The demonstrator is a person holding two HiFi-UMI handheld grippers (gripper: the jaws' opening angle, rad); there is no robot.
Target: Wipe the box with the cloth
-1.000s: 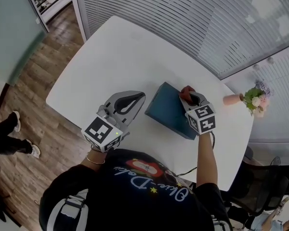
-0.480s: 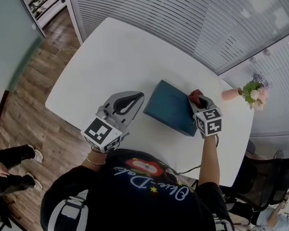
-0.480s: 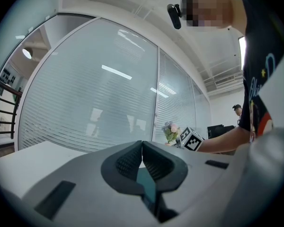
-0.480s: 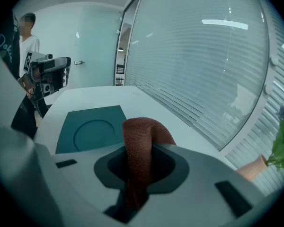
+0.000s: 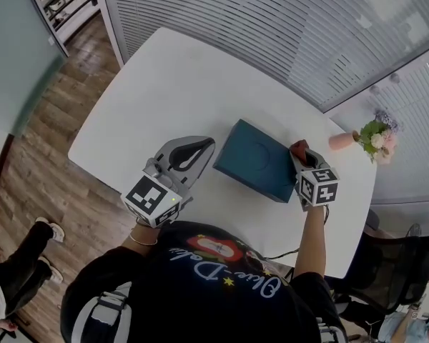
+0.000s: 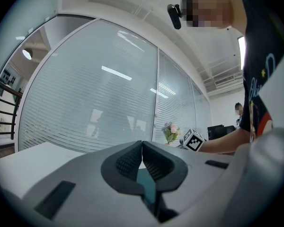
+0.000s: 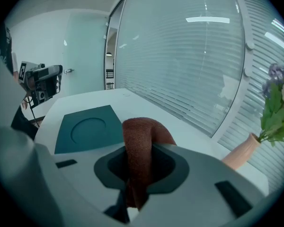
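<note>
Head cam: steep down on white rounded table (image 5: 171, 77). Gripper cams low, facing each other; all share teal flat box (image 5: 257, 159).

Left gripper (image 5: 200, 147), jaws pressed together with nothing between them, pointing toward the left edge of the box (image 5: 256, 160); right gripper (image 5: 301, 156), on an outstretched forearm (image 5: 312, 236), clamping the cloth (image 5: 297, 147) at the box's right edge.

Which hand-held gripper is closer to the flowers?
Right. The right hand-held gripper, holding the cloth, is at the box's edge nearest the flowers; the left hand-held gripper sits past the box's opposite side.
</note>
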